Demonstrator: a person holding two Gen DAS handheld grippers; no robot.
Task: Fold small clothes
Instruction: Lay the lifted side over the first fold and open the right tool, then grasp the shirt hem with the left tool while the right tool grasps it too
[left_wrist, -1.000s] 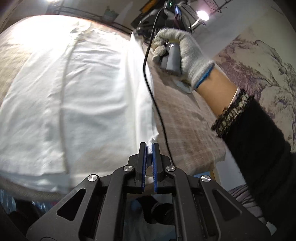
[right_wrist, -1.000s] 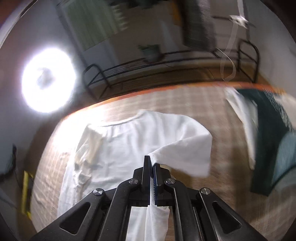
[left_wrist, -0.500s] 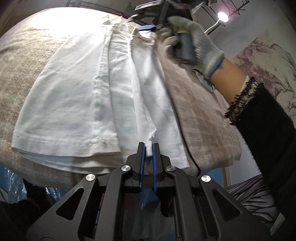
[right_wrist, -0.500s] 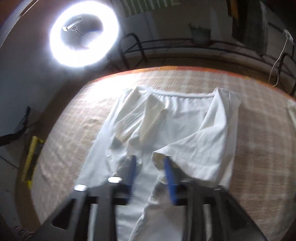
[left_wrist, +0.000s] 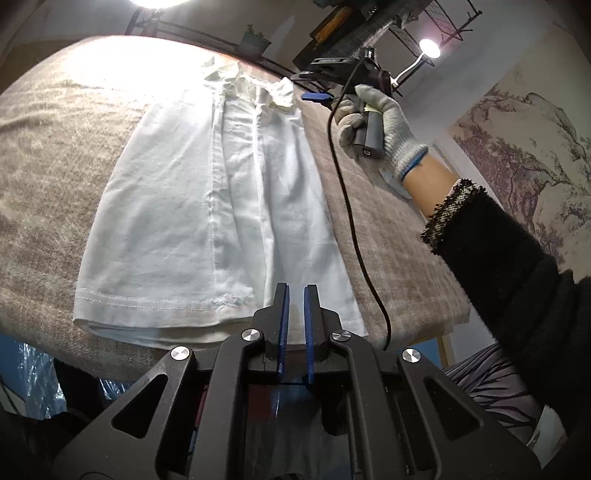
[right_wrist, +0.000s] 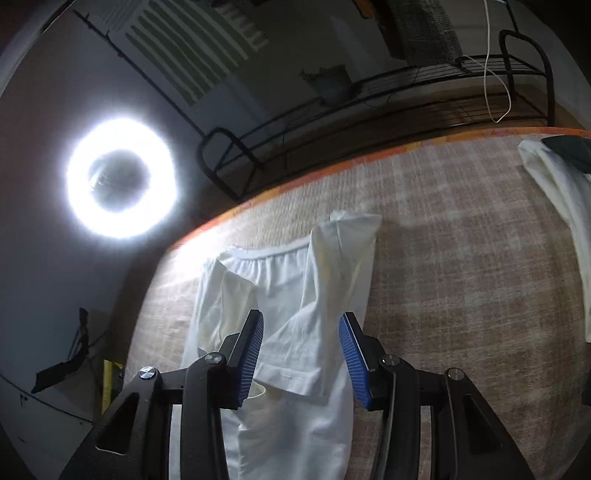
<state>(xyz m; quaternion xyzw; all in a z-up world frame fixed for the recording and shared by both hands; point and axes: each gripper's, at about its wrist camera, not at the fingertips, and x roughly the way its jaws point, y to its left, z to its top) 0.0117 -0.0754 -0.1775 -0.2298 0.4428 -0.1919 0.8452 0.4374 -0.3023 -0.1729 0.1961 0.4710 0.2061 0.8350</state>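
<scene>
A white shirt (left_wrist: 207, 206) lies flat on the beige checked table cover (left_wrist: 48, 155), both long sides folded in toward its middle. My left gripper (left_wrist: 294, 295) sits at the shirt's near hem, jaws slightly apart with nothing between them. My right gripper (right_wrist: 302, 332) is open wide above the shirt (right_wrist: 295, 332), hovering over a folded-in sleeve (right_wrist: 343, 258). It also shows in the left wrist view (left_wrist: 317, 96), held by a gloved hand (left_wrist: 384, 125) at the shirt's far collar end.
More white and dark clothes (right_wrist: 561, 192) lie at the table's right side. A black metal rack (right_wrist: 369, 110) stands behind the table. A ring light (right_wrist: 120, 181) glares at left. A black cable (left_wrist: 351, 221) hangs across the cover.
The right gripper opened and let go of the sleeve, which now lies folded on the shirt. The left gripper released the hem corner and its jaws parted slightly.
</scene>
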